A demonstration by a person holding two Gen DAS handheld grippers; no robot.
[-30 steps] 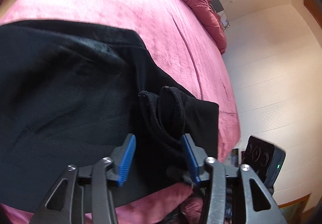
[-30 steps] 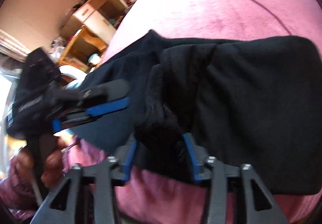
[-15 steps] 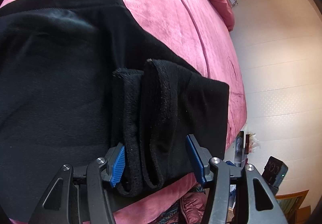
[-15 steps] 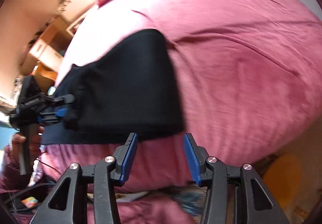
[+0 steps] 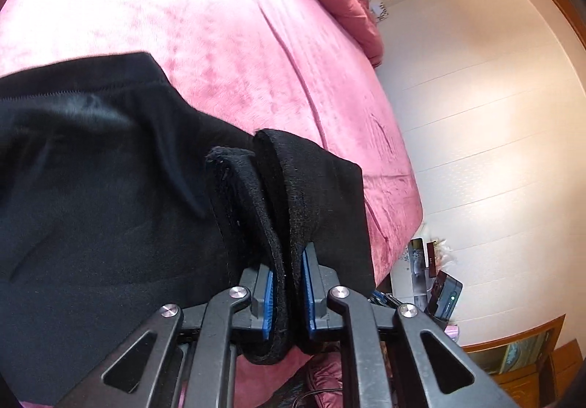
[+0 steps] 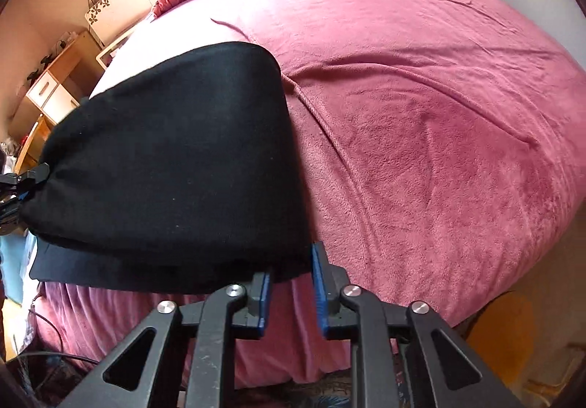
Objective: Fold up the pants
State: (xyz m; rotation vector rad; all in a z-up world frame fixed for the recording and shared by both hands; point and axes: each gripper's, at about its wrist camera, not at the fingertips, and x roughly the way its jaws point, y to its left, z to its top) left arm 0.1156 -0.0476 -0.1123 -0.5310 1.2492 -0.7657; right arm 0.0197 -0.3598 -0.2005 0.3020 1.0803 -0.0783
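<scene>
Black fleece pants [image 5: 110,188] are soft, thick and floppy on the bed [image 6: 421,96]; your left hand-held gripper [image 5: 286,292] has just closed on the stacked cuffs [image 5: 278,195]. Your right hand-held gripper [image 6: 291,289] has been closing around the near right corner, pads apparently not yet pinching it; bite deep through all layers.

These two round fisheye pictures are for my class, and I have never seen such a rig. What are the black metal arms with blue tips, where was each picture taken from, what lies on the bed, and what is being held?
No robot here: a person holds a two-finger tool in each hand, with a camera looking along its fingers. One picture comes from the left gripper, the other from the right gripper. The blue tips are their gripping pads. On the pink plush bed cover lie partly folded black fleece pants. The left gripper has just closed on the bunched hem edges at one end of the pants. The right gripper has just been closing at the other end's corner; black cloth sits between its pads, though a gap shows beside it, so a firm grip is uncertain.
</scene>
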